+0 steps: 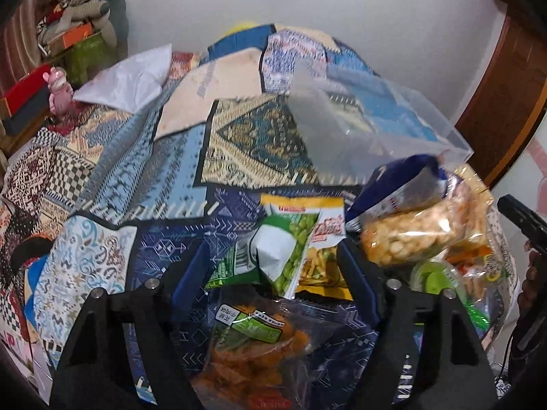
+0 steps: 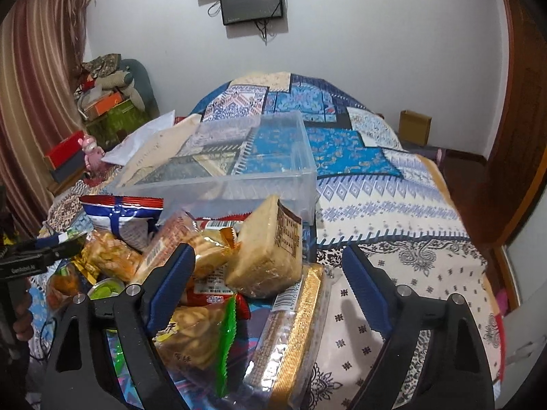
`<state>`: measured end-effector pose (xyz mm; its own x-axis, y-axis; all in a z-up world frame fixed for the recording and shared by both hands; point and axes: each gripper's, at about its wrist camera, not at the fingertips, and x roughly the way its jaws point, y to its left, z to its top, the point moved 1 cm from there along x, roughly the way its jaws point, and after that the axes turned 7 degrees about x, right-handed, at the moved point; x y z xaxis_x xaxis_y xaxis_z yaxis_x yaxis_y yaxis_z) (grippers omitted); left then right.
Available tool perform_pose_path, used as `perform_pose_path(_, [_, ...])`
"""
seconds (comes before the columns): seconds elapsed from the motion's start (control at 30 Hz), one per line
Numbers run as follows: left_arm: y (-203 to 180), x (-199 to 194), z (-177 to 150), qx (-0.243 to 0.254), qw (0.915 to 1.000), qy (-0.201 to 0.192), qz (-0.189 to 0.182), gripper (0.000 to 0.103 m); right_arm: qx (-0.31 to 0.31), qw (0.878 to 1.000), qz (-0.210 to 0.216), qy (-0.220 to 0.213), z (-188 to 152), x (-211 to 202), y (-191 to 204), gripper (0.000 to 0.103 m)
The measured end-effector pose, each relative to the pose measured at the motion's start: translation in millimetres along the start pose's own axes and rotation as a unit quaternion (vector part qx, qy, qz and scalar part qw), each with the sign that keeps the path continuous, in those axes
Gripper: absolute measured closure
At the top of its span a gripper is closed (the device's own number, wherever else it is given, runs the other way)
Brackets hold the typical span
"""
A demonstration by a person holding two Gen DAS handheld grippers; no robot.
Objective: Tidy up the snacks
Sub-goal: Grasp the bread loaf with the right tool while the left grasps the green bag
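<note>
A heap of snack packets lies on a patterned bedspread. My left gripper [image 1: 273, 259] is open over a green bean packet [image 1: 280, 253] and a yellow chips packet [image 1: 324, 239], with an orange snack bag [image 1: 253, 345] below it. A clear plastic box [image 1: 369, 126] stands empty behind. My right gripper [image 2: 268, 266] is open, its jaws around a wrapped pale cake block [image 2: 270, 249], not touching it. A gold-edged wafer pack [image 2: 294, 338] and a red packet [image 2: 212, 297] lie beneath. The clear box [image 2: 239, 171] sits just beyond the heap.
A blue-and-red bag [image 2: 119, 215] and a cracker bag [image 1: 413, 229] lie in the pile. A white pillow [image 1: 130, 78] and stacked boxes [image 2: 65, 160] are at the left. A cardboard box [image 2: 415, 126] stands by the wall. The other gripper [image 2: 30, 259] shows at far left.
</note>
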<state>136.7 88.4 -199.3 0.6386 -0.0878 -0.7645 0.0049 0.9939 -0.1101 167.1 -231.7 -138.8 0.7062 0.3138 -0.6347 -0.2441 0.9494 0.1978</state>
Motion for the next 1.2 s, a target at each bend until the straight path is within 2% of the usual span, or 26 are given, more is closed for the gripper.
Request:
perform_pose_path(0.07, [1,5,-2,-0.005,1.0,0.007,-0.004,0.032,-0.005,1.0,-0.004,0.003,2,7,1,0.019])
perform_pose_path(0.13, [3,8,-4,-0.012,0.9998,0.009,-0.013,0.036,-0.01,1.0,-0.007,0.013,3,14,-2,0.03])
perform_pose_path(0.2, [3,8,-4,-0.014,0.9997,0.006,-0.017,0.042,0.0,1.0,-0.002,0.027,5,22,-7,0.036])
perform_pose_path(0.27, [1,7,-4,-0.011,0.9998,0.004,-0.019,0.046,0.012,0.999,0.0,0.037,7,28,-11,0.038])
perform_pose_path(0.3, [0,7,-4,-0.009,0.9997,0.003,-0.02,0.049,0.017,0.999,0.002,0.042,7,31,-14,0.042])
perform_pose_path(0.37, [-2,6,-4,-0.001,0.9998,0.0,-0.02,0.057,0.028,0.998,0.016,0.054,9,37,-19,0.043])
perform_pose_path(0.43, [-5,5,-3,0.009,0.9998,-0.003,-0.015,0.059,0.04,0.996,0.033,0.068,10,42,-22,0.045])
perform_pose_path(0.5, [-6,4,-3,0.013,0.9998,-0.006,-0.012,0.061,0.041,0.995,0.045,0.076,10,46,-21,0.048])
perform_pose_path(0.57, [-7,0,-1,0.018,0.9998,-0.011,-0.006,0.067,0.033,0.995,0.048,0.079,9,48,-17,0.054])
perform_pose_path(0.6, [-8,-2,-1,0.02,0.9997,-0.015,0.0,0.075,0.03,0.995,0.054,0.081,8,48,-15,0.058])
perform_pose_path(0.63, [-8,-4,0,0.023,0.9996,-0.017,0.002,0.076,0.025,0.995,0.052,0.081,8,47,-13,0.058])
perform_pose_path(0.9, [-14,-21,4,0.04,0.9984,-0.038,0.01,0.079,0.005,0.997,0.037,0.066,7,35,-7,0.064])
perform_pose_path(1.2, [-28,-53,21,0.056,0.9946,-0.086,0.016,0.079,0.002,0.999,0.032,0.03,23,13,-5,0.069])
